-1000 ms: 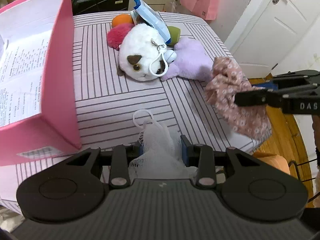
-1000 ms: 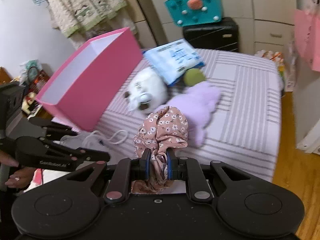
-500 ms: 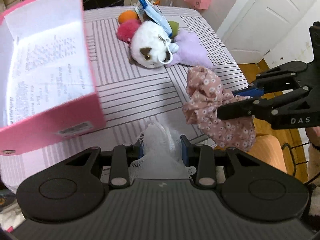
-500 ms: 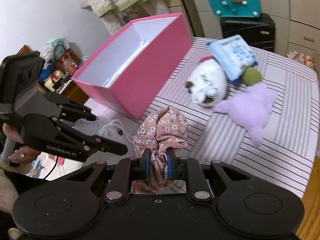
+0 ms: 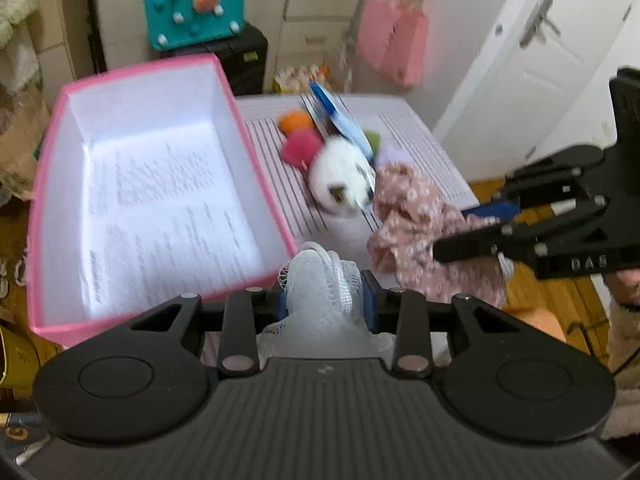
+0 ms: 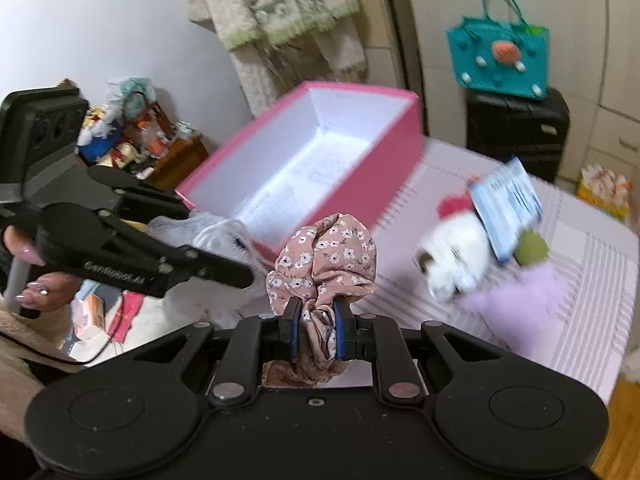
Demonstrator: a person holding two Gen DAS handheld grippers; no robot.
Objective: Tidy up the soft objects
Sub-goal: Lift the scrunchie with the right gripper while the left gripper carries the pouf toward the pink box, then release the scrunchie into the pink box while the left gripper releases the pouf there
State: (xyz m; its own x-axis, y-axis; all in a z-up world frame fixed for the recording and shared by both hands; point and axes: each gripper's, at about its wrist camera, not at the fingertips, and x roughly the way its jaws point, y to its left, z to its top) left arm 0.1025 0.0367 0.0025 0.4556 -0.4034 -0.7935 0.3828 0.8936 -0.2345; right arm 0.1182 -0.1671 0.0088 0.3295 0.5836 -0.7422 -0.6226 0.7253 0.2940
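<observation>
Both grippers are loaded up right now. The left gripper (image 5: pixel 326 306) has its jaws clamped on a white mesh pouf (image 5: pixel 320 280), which bulges up between the blue pads right at the near corner of the pink box (image 5: pixel 256 152). The right gripper (image 6: pixel 314 334) is pinched tight on a pink floral scrunchie (image 6: pixel 324 260), most of it puffing out above the fingertips. From the left camera you can see that scrunchie hanging off the right gripper's tips, just beside the pouf and in front of the white plush (image 5: pixel 340 178).

The box sits open on the striped bed (image 5: pixel 432 152), white inside with some printed text showing on the bottom, nothing in it.

Still lying on the bed: the white plush, a lilac plush (image 6: pixel 516 300), a pink pompom (image 5: pixel 302 146), an orange ball (image 5: pixel 296 122), a green ball (image 6: pixel 531 252), and a blue-white packet (image 6: pixel 506 204) leaning on the plush. It's all a bit blurry.
</observation>
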